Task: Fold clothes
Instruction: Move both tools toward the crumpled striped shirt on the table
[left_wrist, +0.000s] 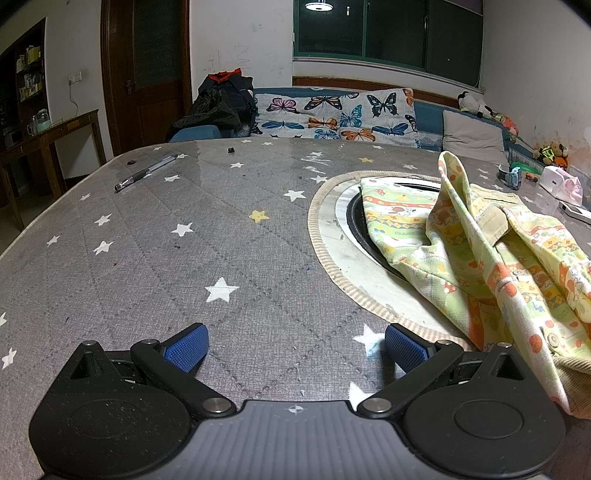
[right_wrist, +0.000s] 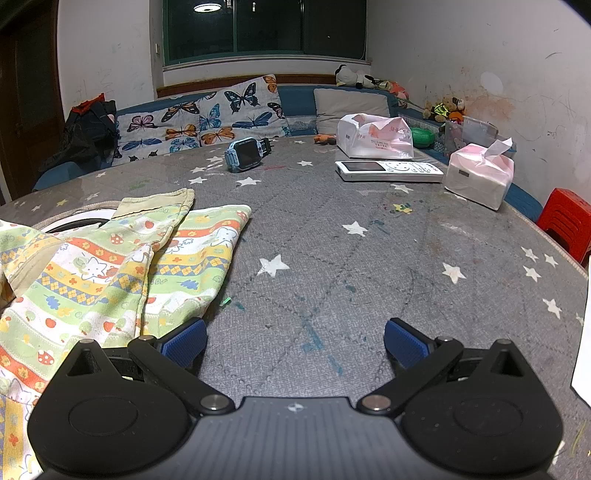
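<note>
Both tongs gape, empty: left gripper (left_wrist: 296, 347), right gripper (right_wrist: 294, 343). We spread crumpled garment (left_wrist: 480, 251) flat first, gripping 2 corners.

I see a grey star-printed tabletop (left_wrist: 221, 240) carrying a crumpled patterned garment (left_wrist: 480, 251) over a round inset, and a pen (left_wrist: 146, 172) far left. On my right view: a blue watch (right_wrist: 245, 154), remote (right_wrist: 388, 170), tissue pack (right_wrist: 480, 175), white bag (right_wrist: 373, 136).
</note>
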